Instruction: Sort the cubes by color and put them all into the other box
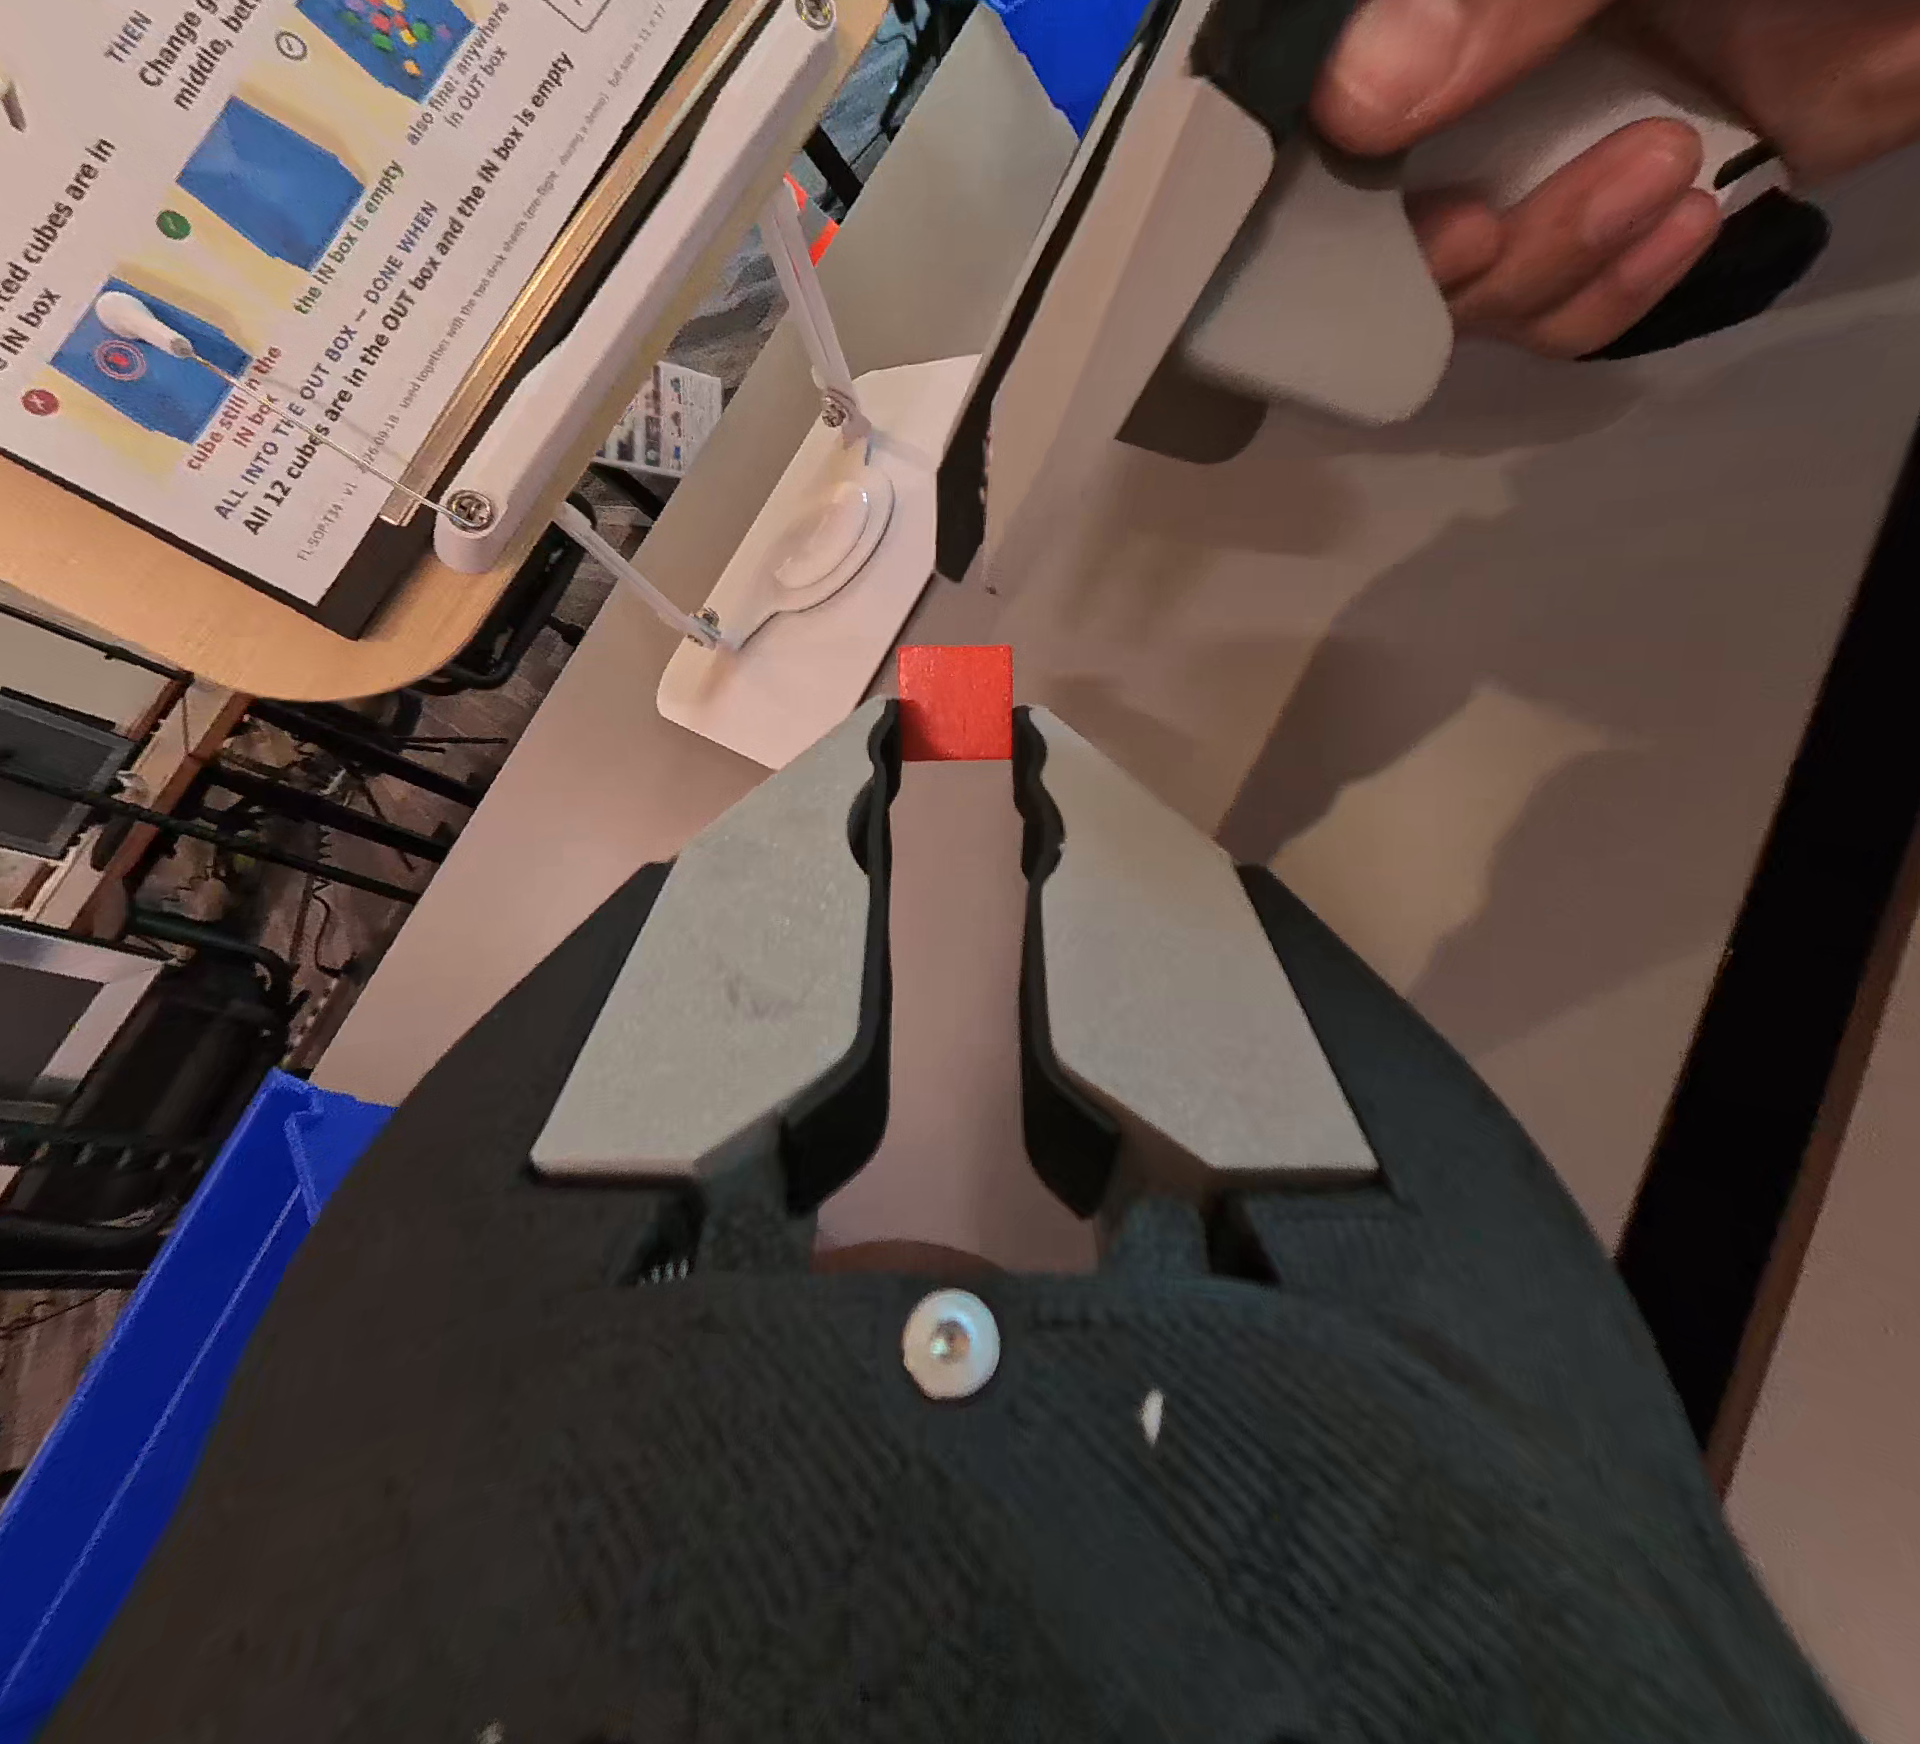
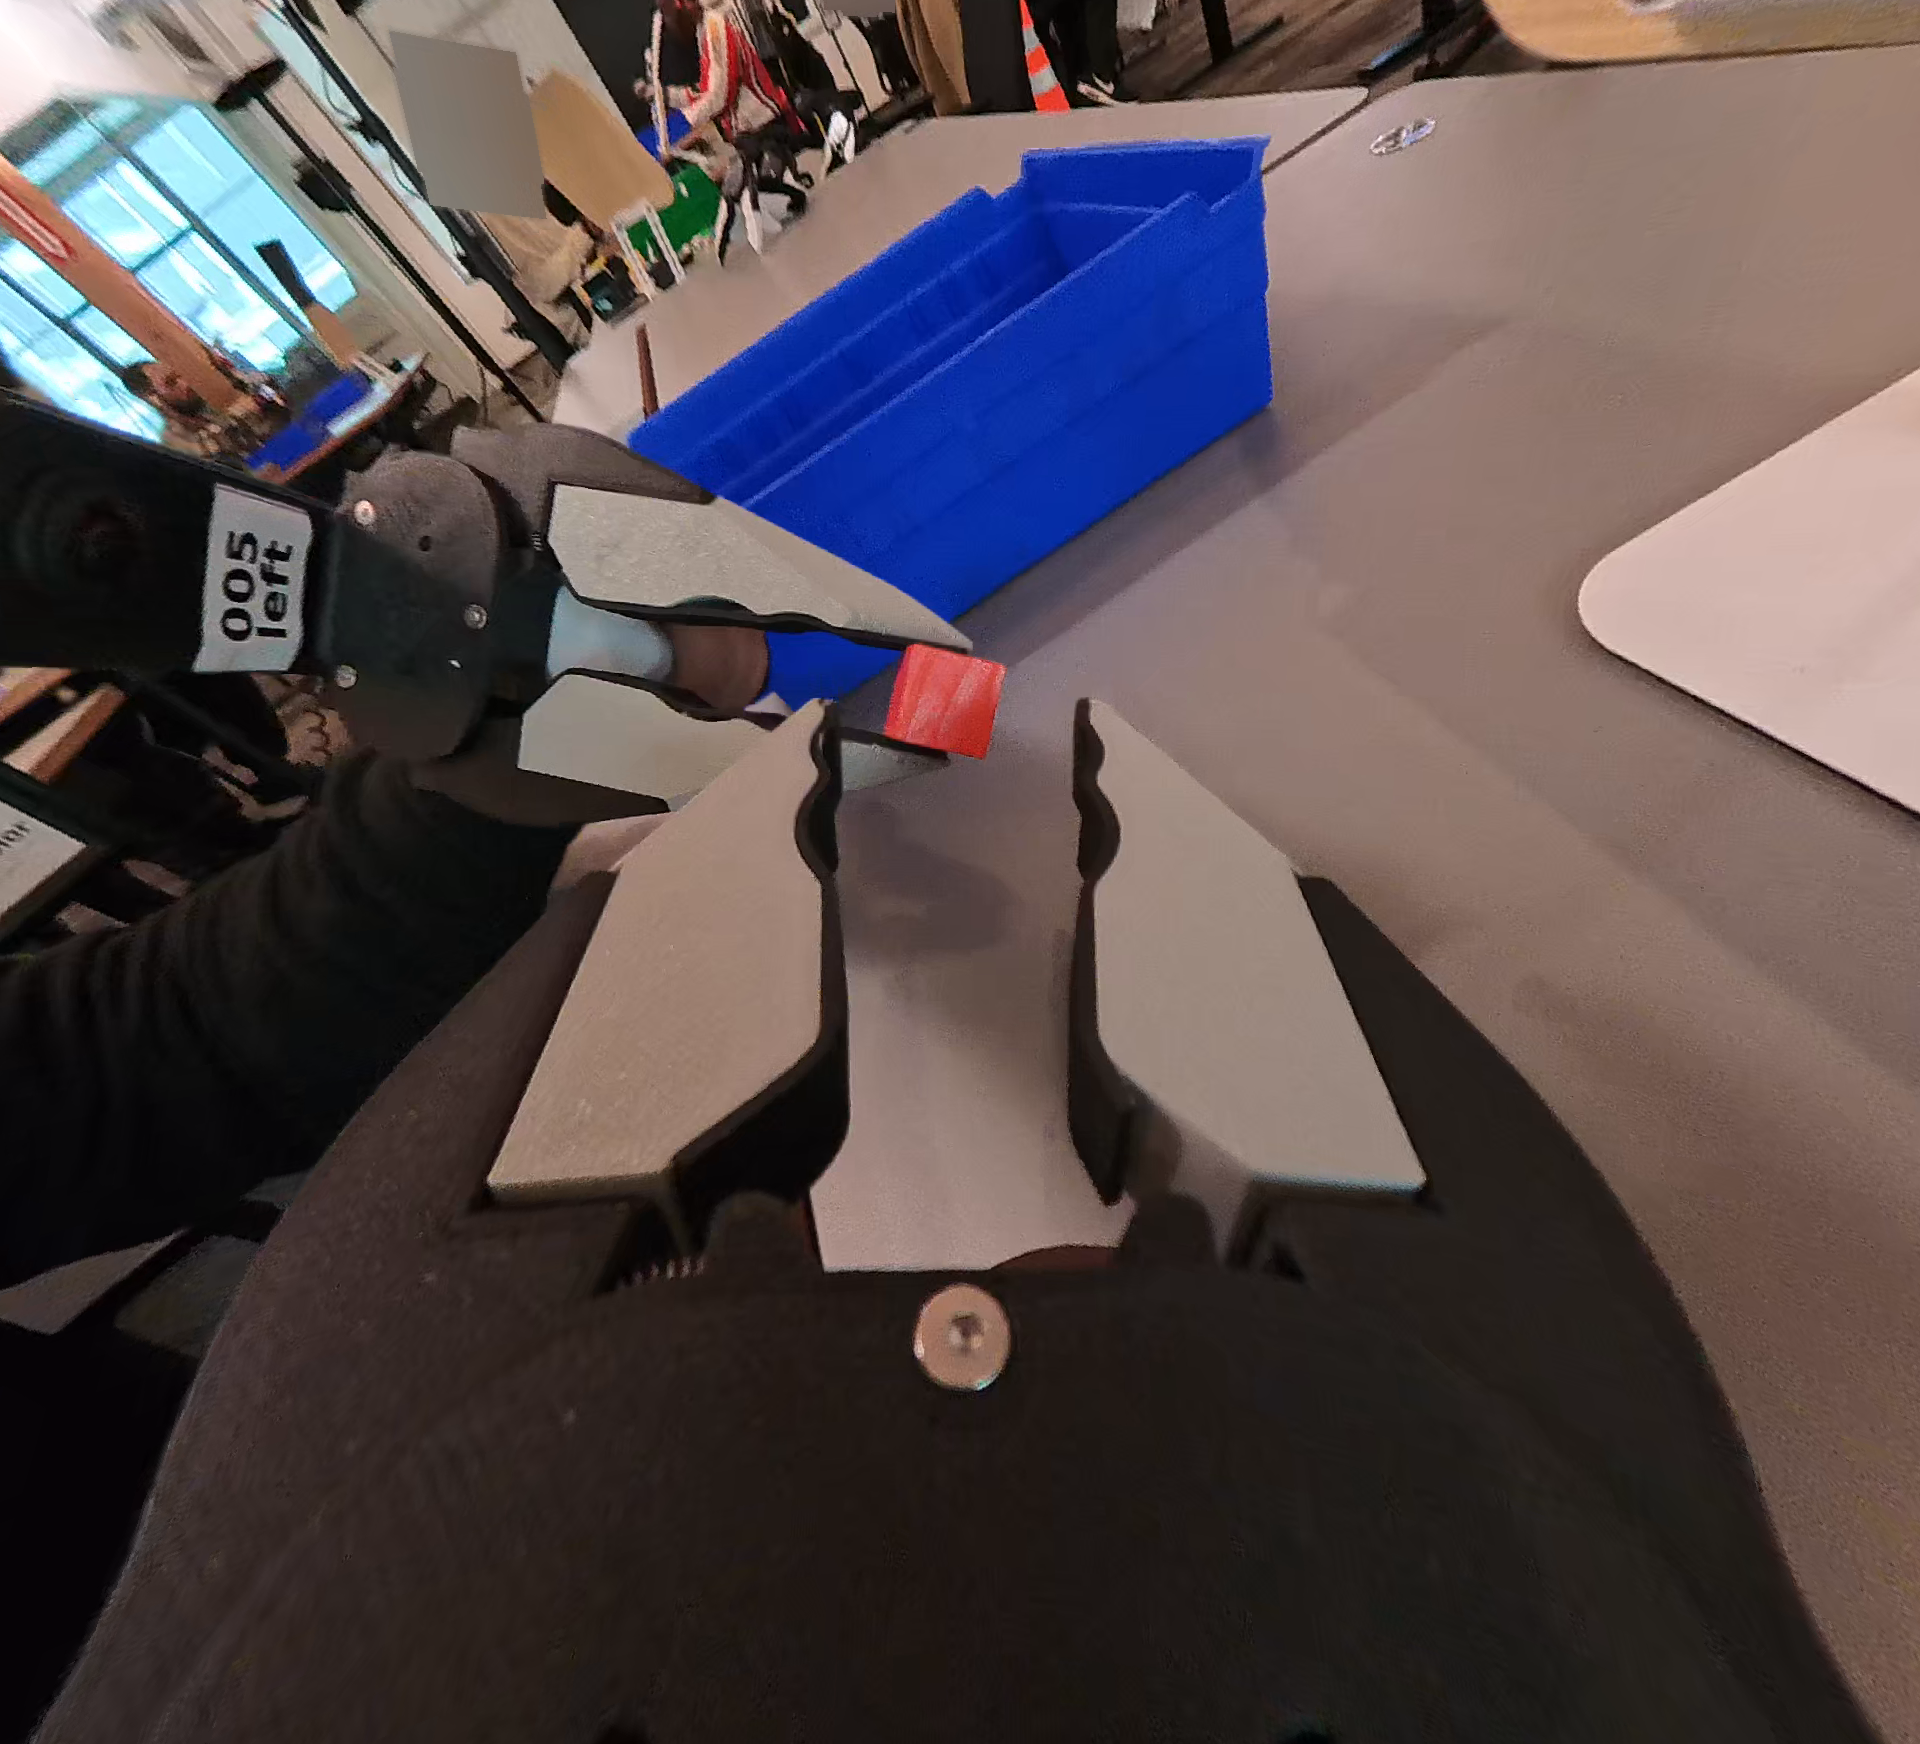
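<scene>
My left gripper (image 1: 954, 726) is shut on a red cube (image 1: 954, 702), pinched between its fingertips a little above the grey table (image 1: 1403, 759). In the right wrist view the left gripper (image 2: 951, 699) comes in from the left with the red cube (image 2: 958, 692) at its tips. My right gripper (image 2: 951, 723) is open and empty, its tips just short of the cube. In the left wrist view the right gripper (image 1: 1070, 489) reaches down from the upper right, held by a hand (image 1: 1610, 84). A blue box (image 2: 1039, 406) stands behind the cube; its inside is mostly hidden.
A printed instruction sheet on a white stand (image 1: 312, 188) rises at the table's far edge on a white base (image 1: 821, 551). Blue box corners show at the top (image 1: 1049, 1) and lower left (image 1: 156, 1382). A white mat (image 2: 1787, 614) lies to the right. People stand far behind.
</scene>
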Available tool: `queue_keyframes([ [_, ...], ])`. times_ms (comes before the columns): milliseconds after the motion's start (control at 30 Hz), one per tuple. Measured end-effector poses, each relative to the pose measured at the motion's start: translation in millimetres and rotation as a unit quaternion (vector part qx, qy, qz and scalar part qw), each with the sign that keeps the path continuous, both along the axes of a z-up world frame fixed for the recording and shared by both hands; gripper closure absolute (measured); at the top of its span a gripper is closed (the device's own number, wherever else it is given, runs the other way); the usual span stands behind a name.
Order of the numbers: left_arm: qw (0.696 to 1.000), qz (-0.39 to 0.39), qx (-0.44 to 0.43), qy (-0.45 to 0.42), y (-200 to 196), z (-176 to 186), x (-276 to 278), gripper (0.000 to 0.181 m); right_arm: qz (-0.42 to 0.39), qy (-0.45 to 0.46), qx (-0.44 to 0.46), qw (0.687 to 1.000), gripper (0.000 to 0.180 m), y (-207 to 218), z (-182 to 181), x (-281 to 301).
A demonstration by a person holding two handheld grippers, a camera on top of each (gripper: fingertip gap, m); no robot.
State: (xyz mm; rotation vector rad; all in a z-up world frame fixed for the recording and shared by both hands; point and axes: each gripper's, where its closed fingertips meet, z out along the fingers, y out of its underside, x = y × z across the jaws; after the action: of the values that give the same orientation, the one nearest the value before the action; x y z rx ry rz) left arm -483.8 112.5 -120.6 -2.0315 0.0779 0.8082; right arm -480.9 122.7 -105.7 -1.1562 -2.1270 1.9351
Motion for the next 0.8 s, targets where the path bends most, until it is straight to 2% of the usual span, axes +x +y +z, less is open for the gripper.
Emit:
queue_keyframes([
  [233,1.000,-0.017,0.001,0.006,5,-4,9,0.162,0.011,-0.006,0.021,1.000,0.140,-20,-15,1],
  [333,1.000,-0.012,-0.003,0.020,4,-4,9,0.162,0.019,-0.005,0.026,0.999,0.157,-23,-18,2],
  [600,1.000,-0.010,0.005,0.020,6,-6,8,0.162,0.015,0.000,0.035,0.999,0.160,-21,-19,1],
  [733,1.000,0.002,0.013,0.020,5,-9,3,0.162,-0.012,0.009,0.046,0.999,0.161,-15,-18,-5],
  [800,1.000,0.018,0.016,0.011,2,-11,-2,0.176,-0.035,0.022,0.067,0.997,0.162,-8,-18,-9],
])
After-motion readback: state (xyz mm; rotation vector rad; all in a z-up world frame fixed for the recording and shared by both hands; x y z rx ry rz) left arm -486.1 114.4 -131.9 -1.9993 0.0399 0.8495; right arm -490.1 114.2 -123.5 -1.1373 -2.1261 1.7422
